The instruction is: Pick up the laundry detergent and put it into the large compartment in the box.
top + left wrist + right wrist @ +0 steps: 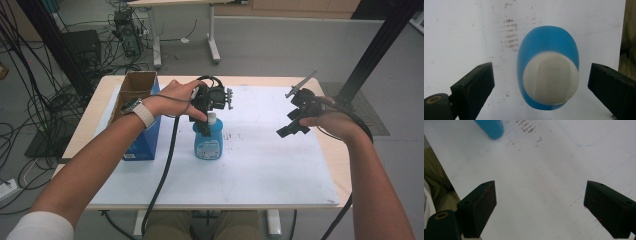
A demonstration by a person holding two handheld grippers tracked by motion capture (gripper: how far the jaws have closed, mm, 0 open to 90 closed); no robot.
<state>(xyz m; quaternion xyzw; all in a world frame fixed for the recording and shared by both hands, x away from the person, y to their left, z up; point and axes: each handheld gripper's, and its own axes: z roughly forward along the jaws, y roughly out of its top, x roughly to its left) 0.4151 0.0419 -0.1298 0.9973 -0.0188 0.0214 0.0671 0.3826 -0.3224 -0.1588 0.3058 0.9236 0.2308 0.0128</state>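
A blue bottle [208, 145] with a white cap [212, 118] stands upright on the white board [270, 165] near the table's middle. My left gripper [204, 126] hangs straight above it, pointing down. In the left gripper view the bottle [549, 40] and its cap [550, 78] sit between the two wide-apart jaws, with a gap on each side, so the left gripper [541, 85] is open. My right gripper [289, 129] is held above the board at the right, open, with bare board between its jaws [540, 210]. The bottle's base [490, 128] shows at the top left there.
An open cardboard box with blue sides [137, 112] stands at the board's left, close to my left forearm. Faint brown marks [235, 136] lie on the board by the bottle. Cables and desk legs [212, 47] are on the floor beyond the table.
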